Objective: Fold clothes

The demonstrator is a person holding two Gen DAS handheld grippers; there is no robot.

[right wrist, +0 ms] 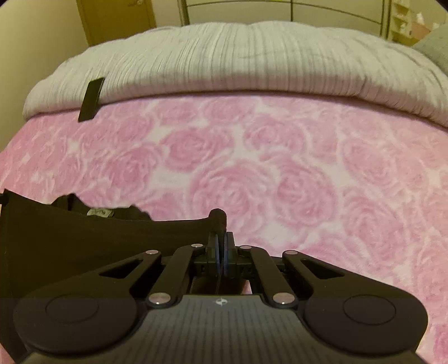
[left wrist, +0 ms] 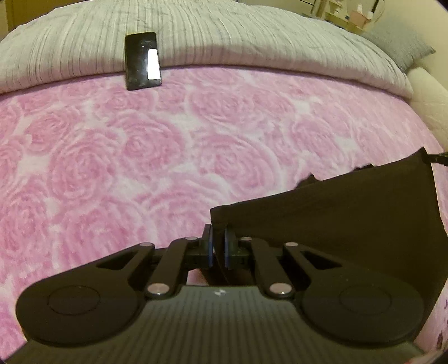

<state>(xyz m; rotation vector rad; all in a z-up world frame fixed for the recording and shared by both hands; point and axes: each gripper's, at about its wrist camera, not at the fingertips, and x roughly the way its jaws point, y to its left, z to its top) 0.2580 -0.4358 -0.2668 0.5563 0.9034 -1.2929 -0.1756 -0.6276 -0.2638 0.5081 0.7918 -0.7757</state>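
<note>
A black garment (left wrist: 350,212) hangs stretched between my two grippers above a pink rose-patterned blanket (left wrist: 140,156). My left gripper (left wrist: 217,240) is shut on the garment's left corner. In the right wrist view the same garment (right wrist: 92,240) spreads to the left, with a small neck label (right wrist: 100,212) showing at its upper edge. My right gripper (right wrist: 221,249) is shut on the garment's right corner, which bunches just above the fingers. The lower part of the garment is hidden behind the gripper bodies.
A black phone (left wrist: 142,64) leans against a grey ribbed duvet (left wrist: 224,36) at the far side of the bed; it also shows in the right wrist view (right wrist: 91,99). A grey pillow (left wrist: 406,50) lies far right. Shelves (left wrist: 350,14) stand behind.
</note>
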